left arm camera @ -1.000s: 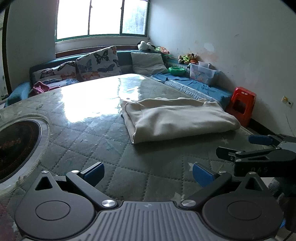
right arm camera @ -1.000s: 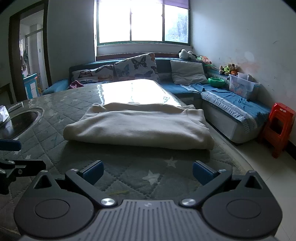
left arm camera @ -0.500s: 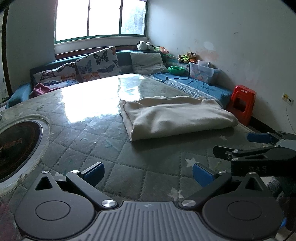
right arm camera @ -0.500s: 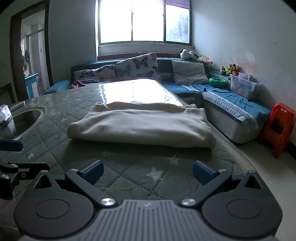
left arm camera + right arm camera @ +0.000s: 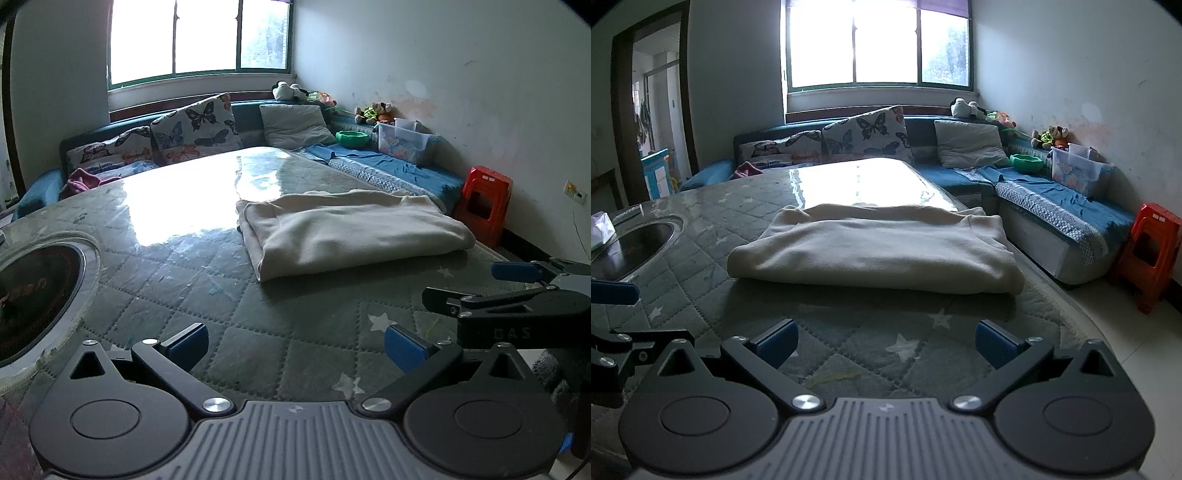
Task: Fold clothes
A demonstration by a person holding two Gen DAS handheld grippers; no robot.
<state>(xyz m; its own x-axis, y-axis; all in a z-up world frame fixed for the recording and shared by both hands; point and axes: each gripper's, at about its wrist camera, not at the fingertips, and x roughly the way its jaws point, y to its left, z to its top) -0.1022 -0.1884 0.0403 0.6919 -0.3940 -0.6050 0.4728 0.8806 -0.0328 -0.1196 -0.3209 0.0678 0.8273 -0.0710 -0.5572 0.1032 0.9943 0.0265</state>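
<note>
One cream garment [image 5: 875, 251], folded, flat on quilted table [image 5: 849, 347]. Left gripper [image 5: 293, 345], right gripper [image 5: 884, 343]: both spread wide, empty, short of it.

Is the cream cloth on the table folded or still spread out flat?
Folded. The cream cloth lies as a thick, layered rectangle with rounded doubled edges on the table; neither gripper touches it.

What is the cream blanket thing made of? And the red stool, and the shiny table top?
The folded cream garment looks like soft fleece or thick knit: fuzzy, matte, with rounded folds. The red stool looks like moulded plastic, smooth with a slight sheen. The table top seems to be quilted star-print fabric under a clear glossy sheet, probably glass or plastic, since it mirrors the window.
</note>
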